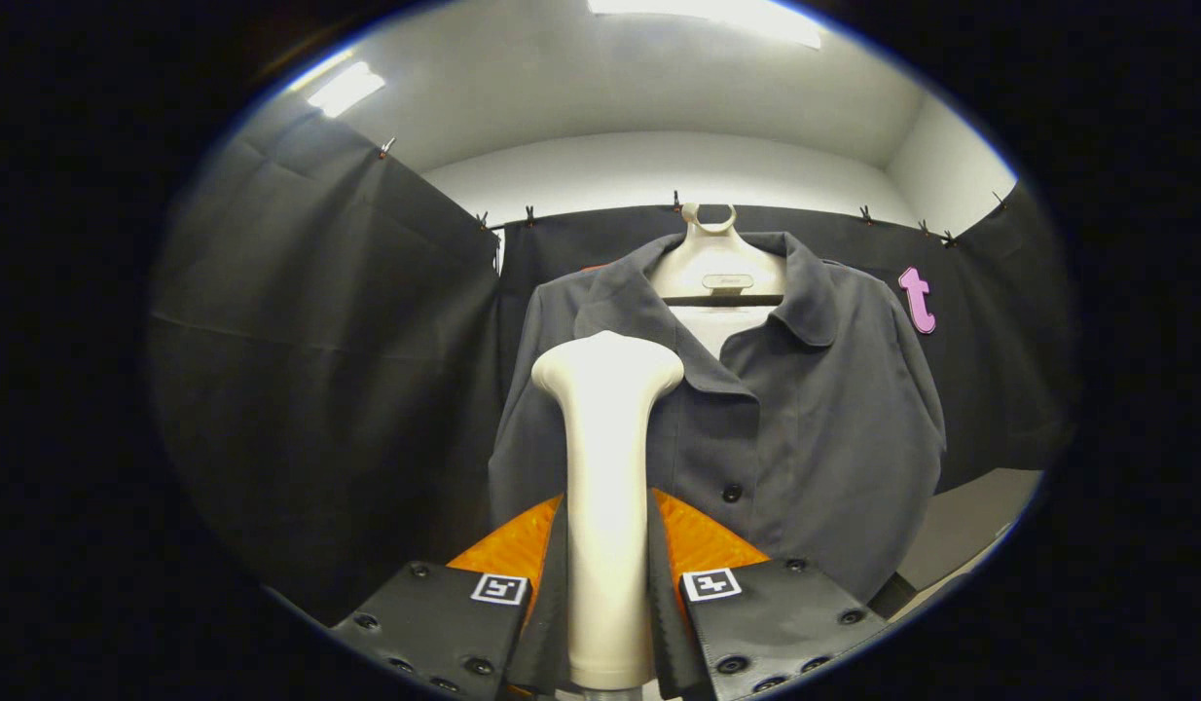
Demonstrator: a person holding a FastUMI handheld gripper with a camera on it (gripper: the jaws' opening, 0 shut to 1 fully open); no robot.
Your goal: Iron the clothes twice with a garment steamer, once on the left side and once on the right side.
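Gripping the steamer (606,487), jaws face the shirt's (815,428) left front.

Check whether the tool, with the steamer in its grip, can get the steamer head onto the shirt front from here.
Probably yes. The tool is shut on the steamer, whose head stands just before the shirt on its hanger, and nothing lies between them.

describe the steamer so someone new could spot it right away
Start at the dark grey button-up shirt hanging on a cream hanger against the black cloth wall. In front of its left half stands the cream plastic garment steamer, clamped upright between the gripper jaws. Its smooth, pale, flared head sets it apart from the dark fabric.
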